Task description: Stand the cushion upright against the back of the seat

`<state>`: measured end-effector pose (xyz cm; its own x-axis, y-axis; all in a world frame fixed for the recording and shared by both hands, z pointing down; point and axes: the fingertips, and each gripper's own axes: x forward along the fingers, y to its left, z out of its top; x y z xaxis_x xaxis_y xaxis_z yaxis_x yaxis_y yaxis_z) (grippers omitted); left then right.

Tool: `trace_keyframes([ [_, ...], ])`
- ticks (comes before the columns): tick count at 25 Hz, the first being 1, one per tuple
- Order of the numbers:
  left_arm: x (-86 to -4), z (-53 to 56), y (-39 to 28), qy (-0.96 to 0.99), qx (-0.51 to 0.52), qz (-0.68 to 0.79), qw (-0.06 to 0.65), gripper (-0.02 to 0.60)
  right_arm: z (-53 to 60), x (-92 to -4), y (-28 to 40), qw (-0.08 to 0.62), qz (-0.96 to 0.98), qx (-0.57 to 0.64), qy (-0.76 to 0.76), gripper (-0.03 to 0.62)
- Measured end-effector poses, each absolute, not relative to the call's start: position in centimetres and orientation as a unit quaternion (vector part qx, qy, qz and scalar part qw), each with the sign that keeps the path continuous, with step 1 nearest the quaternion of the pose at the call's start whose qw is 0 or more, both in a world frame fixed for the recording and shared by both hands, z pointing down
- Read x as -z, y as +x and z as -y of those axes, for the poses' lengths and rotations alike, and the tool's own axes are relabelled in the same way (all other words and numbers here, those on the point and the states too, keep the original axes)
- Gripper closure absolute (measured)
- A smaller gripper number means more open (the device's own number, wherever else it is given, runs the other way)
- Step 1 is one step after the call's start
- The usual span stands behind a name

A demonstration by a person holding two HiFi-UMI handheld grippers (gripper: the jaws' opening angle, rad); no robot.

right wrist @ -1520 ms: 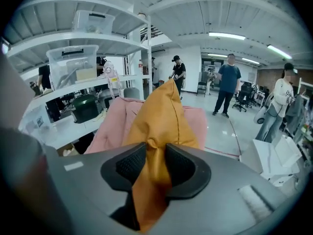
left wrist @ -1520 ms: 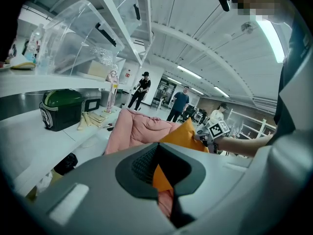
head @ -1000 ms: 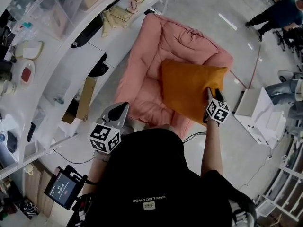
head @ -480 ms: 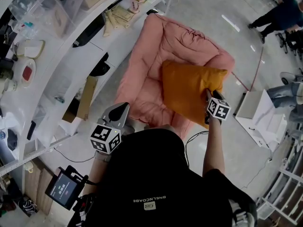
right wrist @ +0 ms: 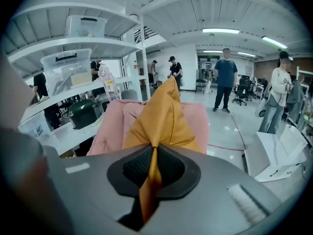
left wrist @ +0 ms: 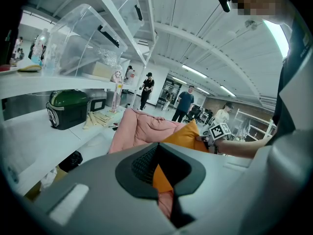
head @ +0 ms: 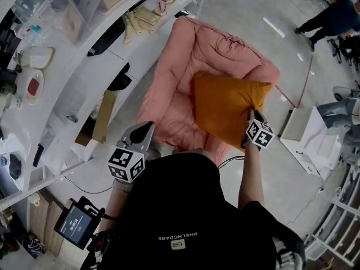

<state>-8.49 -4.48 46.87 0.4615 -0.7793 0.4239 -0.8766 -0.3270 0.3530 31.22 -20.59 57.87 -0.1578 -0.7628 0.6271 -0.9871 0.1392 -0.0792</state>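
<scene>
An orange cushion (head: 228,108) lies tilted on the pink padded seat (head: 185,55), leaning toward the seat's right side. My right gripper (head: 251,114) is at the cushion's near right edge. Its jaws have just been closing, and they now pinch a fold of the orange cloth (right wrist: 164,116) between the pads. In the right gripper view the cloth runs through the right gripper (right wrist: 154,151). My left gripper (head: 147,126) hangs off the seat's near left corner with nothing in it. In its own view the left gripper (left wrist: 157,153) points at the cushion (left wrist: 188,136), with its tips together.
White shelving (head: 84,77) with boxes and clutter runs along the left. A cardboard box (head: 101,116) sits on the floor beside the seat. A white unit (head: 304,128) stands to the right. People (head: 332,13) stand at the far right. A small screen (head: 76,225) is at lower left.
The right gripper's jaws have closed onto the cushion's near right edge. The cushion, the seat and the left gripper have stayed where they were.
</scene>
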Motion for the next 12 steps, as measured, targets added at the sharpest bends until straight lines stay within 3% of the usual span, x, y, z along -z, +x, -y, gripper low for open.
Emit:
trace_keyframes([
  [12, -46.4, 4.1, -7.8, 0.827, -0.084, 0.492, 0.259, 0.566, 18.2, -50.9, 29.5, 0.19, 0.756, -0.173, 0.602, 0.571],
])
